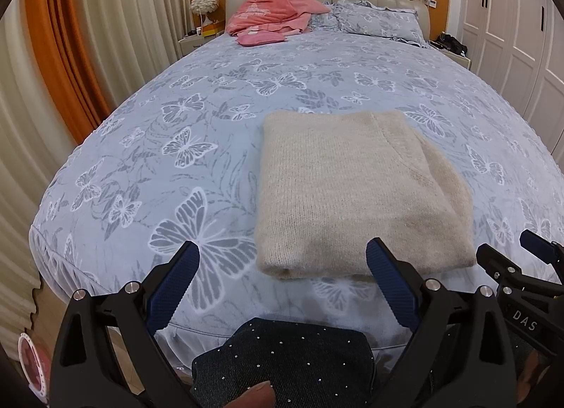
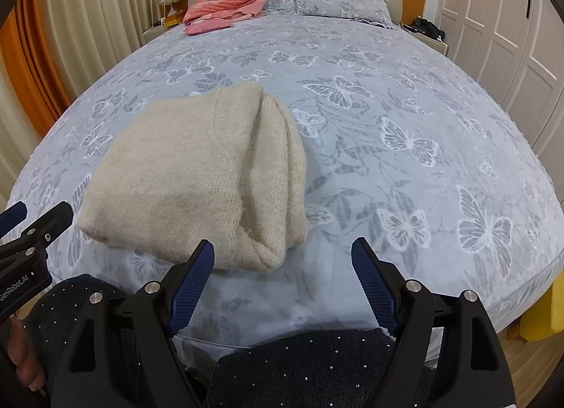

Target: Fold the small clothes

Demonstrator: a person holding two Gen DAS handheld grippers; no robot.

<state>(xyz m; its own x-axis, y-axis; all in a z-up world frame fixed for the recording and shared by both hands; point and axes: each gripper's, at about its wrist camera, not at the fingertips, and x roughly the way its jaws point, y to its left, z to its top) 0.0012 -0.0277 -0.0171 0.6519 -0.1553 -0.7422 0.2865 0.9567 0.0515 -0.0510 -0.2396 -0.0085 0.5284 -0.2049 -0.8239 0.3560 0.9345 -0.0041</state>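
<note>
A beige knit sweater (image 1: 356,193) lies folded into a thick rectangle near the front edge of the bed (image 1: 183,119); it also shows in the right wrist view (image 2: 190,182), with its folded layers stacked at the right side. My left gripper (image 1: 283,253) is open and empty, held just short of the sweater's near edge. My right gripper (image 2: 282,249) is open and empty, just right of the sweater's near right corner. Each gripper shows at the edge of the other's view.
The bed has a grey-blue butterfly cover (image 2: 405,119). A pink garment heap (image 1: 268,11) and pillows (image 1: 377,18) lie at the headboard. Curtains (image 1: 116,20) hang left, white wardrobe doors (image 1: 511,30) stand right. The person's dark studded trousers (image 1: 292,358) are below the grippers.
</note>
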